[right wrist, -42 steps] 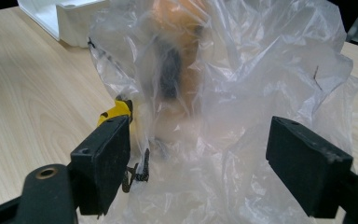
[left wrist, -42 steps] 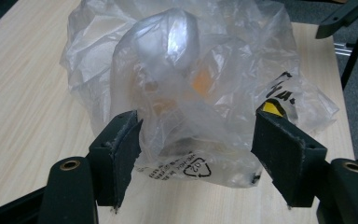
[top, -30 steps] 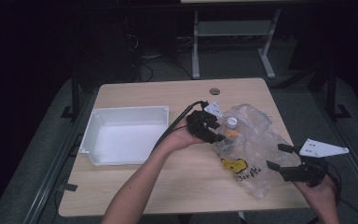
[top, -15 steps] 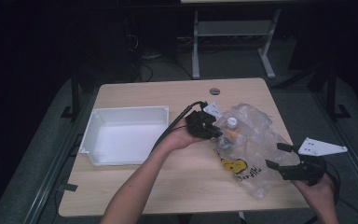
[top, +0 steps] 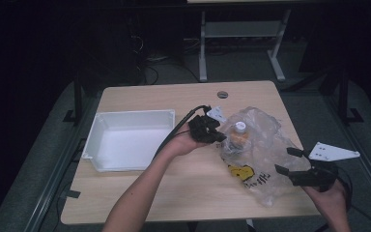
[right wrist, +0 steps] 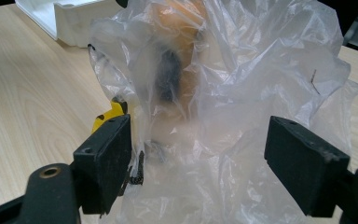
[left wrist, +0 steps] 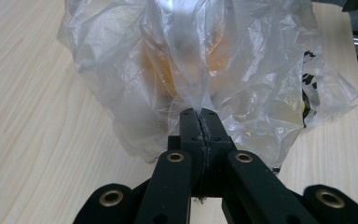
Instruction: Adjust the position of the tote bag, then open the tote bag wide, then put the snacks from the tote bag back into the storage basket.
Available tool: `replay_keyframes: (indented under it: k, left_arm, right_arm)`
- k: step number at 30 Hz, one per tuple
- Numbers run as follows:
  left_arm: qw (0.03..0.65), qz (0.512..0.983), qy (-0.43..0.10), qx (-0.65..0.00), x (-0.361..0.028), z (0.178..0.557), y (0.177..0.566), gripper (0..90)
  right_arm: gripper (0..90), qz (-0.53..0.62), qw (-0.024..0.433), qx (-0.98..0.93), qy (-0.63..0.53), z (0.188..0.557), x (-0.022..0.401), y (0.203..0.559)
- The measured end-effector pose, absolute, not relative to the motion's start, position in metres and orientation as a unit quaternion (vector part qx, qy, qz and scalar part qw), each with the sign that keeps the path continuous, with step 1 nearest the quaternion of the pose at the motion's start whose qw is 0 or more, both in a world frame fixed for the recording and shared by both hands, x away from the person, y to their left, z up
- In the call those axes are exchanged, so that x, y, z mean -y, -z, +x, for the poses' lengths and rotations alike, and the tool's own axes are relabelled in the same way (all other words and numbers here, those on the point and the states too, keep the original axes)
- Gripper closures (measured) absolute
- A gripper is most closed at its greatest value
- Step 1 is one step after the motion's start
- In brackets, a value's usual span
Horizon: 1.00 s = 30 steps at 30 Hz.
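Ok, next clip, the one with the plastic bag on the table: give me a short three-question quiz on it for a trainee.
1. True or false: the left gripper is shut on a fold of the clear plastic bag.
2. How do the right gripper's jaws stand? A) pinching the bag B) apart, with bag film between them C) shut on nothing
3. What sits on the wooden table on the far side of the person's left forearm from the bag?

Key
1. True: the jaws have just closed and meet on the film.
2. B: the pads are wide apart and not pressing.
3. A white tray, with nothing visible in it.
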<state>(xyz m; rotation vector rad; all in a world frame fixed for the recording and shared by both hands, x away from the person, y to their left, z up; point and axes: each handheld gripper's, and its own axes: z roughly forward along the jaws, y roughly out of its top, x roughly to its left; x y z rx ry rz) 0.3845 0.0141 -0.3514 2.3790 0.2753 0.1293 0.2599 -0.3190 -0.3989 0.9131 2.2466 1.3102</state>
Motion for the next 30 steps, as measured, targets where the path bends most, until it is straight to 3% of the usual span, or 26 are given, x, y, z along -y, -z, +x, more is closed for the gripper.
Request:
replay_keyframes:
  k: [30]
  left_arm:
    - [0.346, 0.931, -0.047, -0.104, -0.021, 0.382, 0.360, 89.9]
  right_arm:
    - [22.6, 0.323, 0.198, -0.797, -0.470, 0.260, 0.321, 0.397]
